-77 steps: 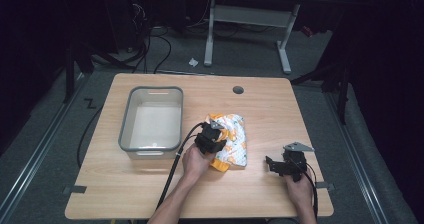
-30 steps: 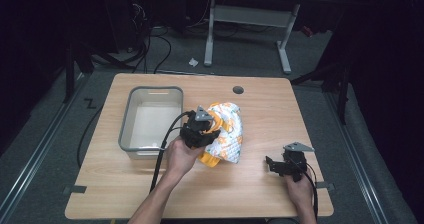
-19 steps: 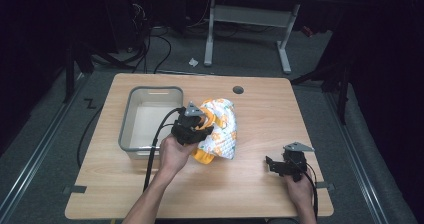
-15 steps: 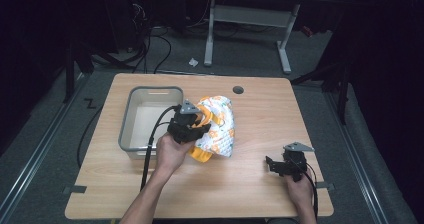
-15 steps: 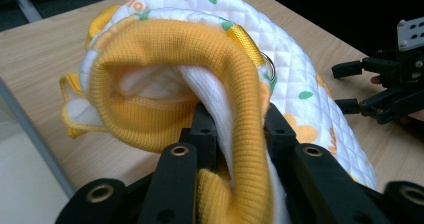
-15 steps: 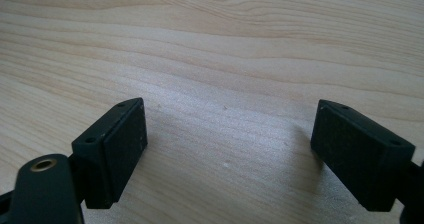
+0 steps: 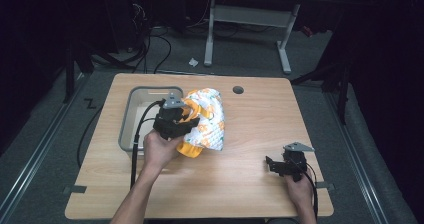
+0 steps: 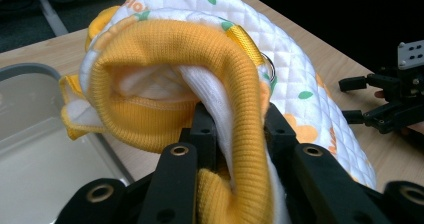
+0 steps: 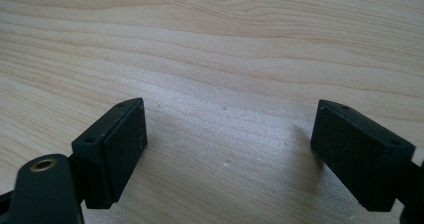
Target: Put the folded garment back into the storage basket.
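High view: my left gripper (image 7: 176,121) sits a little left of the frame's centre, its fingers pinching the yellow ribbed hem of a quilted white garment (image 7: 207,121) with an orange-and-green print. The cloth hangs over the right rim of the grey bin (image 7: 131,115) — I judge I'm carrying it by the hem so it can drop inside. My right gripper (image 7: 287,165) rests at lower right on the wooden surface (image 7: 260,114), well apart, out of the way.

Left gripper view: the fingers (image 8: 205,134) clamp the folded hem (image 8: 240,84) at centre, the garment ballooning above. Orange lettering shows on the quilting at the top edge — too cut off to read. The bin (image 8: 30,134) lies at left.

Right gripper view: my fingers (image 9: 120,144) stand spread, nothing between them, just bare wood (image 9: 225,44).
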Action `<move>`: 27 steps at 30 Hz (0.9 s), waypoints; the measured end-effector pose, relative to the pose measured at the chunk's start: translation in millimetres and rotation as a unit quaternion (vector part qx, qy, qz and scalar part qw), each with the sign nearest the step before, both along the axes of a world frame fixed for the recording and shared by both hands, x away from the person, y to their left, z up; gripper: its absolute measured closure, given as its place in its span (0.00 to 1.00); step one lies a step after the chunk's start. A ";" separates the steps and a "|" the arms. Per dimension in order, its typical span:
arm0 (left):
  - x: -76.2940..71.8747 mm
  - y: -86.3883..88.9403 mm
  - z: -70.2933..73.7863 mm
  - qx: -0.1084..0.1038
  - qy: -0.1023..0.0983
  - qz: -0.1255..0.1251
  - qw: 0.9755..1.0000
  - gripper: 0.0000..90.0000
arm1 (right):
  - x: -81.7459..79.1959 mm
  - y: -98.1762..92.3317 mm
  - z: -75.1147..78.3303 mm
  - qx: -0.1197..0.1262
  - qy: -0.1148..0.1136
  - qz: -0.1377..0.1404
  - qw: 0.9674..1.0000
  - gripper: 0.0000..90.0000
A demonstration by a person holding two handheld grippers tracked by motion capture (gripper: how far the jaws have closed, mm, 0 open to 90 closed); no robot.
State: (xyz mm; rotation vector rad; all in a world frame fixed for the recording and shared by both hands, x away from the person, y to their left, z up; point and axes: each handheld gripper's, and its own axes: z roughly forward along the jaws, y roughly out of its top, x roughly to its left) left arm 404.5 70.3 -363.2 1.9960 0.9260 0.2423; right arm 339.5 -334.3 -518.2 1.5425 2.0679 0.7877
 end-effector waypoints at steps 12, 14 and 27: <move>0.4 32.7 9.4 0.010 -0.013 0.029 0.999 0.81 | -0.1 0.0 -0.1 0.000 0.000 0.000 1.000 0.16; 1.5 38.9 10.6 0.010 -0.013 0.035 0.999 0.81 | -0.1 -0.1 -0.1 0.000 -0.001 0.001 1.000 0.16; 10.6 72.0 5.1 0.018 -0.008 0.060 0.998 0.81 | -0.2 0.2 -0.1 0.000 -0.001 0.002 1.000 0.16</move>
